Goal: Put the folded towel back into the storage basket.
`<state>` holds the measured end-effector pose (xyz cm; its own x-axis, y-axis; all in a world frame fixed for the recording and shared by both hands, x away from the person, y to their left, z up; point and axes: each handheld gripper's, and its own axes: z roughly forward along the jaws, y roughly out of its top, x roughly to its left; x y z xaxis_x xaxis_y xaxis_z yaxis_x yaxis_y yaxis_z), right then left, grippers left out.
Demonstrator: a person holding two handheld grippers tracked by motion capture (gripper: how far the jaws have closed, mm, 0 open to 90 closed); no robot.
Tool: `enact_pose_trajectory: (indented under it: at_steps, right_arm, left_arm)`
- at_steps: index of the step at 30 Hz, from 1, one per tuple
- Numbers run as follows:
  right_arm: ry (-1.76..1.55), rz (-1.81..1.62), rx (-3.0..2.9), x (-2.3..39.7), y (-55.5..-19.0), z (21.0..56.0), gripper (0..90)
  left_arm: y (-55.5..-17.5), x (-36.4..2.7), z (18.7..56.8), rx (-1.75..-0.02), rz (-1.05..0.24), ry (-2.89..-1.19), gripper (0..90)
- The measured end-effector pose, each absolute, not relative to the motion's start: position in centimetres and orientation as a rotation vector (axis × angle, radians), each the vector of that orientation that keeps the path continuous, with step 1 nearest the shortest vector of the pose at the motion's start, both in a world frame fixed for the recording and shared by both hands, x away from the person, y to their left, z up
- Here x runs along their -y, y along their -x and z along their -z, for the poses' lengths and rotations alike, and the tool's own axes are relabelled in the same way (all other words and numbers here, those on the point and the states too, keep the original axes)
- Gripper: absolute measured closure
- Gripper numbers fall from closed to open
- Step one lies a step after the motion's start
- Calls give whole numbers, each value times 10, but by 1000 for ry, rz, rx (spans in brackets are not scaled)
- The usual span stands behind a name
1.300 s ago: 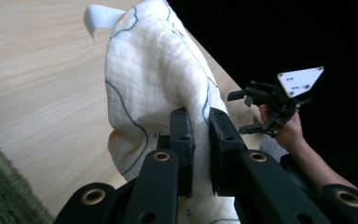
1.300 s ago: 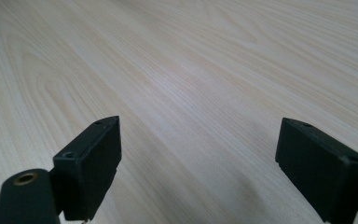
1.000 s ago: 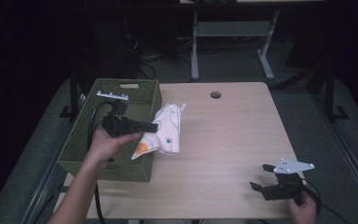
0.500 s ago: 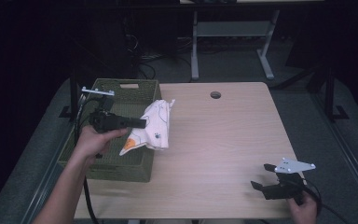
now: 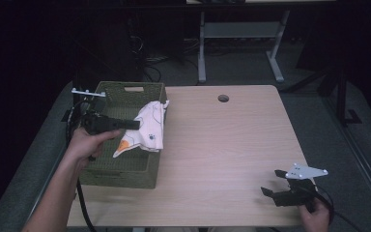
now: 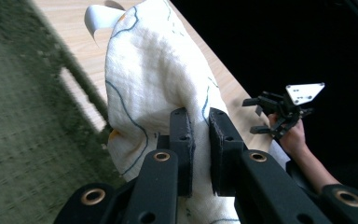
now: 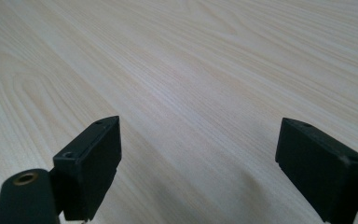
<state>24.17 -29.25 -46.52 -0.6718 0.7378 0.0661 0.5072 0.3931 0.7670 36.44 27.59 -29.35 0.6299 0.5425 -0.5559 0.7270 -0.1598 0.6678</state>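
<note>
Gripping cloth, left tool over basket

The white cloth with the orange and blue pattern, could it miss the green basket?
Perhaps. The white patterned cloth hangs across the near-side rim of the green woven basket, so part could drape outside onto the light wooden table. The left gripper pinches only a fold, which might slip early.

Soft printed cloth, woven olive basket, and a smooth, matt pale-wood table.
</note>
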Motion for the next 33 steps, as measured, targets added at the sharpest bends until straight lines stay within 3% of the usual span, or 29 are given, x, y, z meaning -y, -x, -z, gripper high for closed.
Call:
enact_pose_trajectory:
  at_steps: [13,33]
  right_arm:
    - [-1094,-1141,-2376,291,-243,467,138]
    - [-1127,-1139,-2388,289,-248,472,138]
  left_arm:
    - [-365,-303,299,-1057,202,-1835,823]
    - [-406,-331,343,-1134,190,-1956,811]
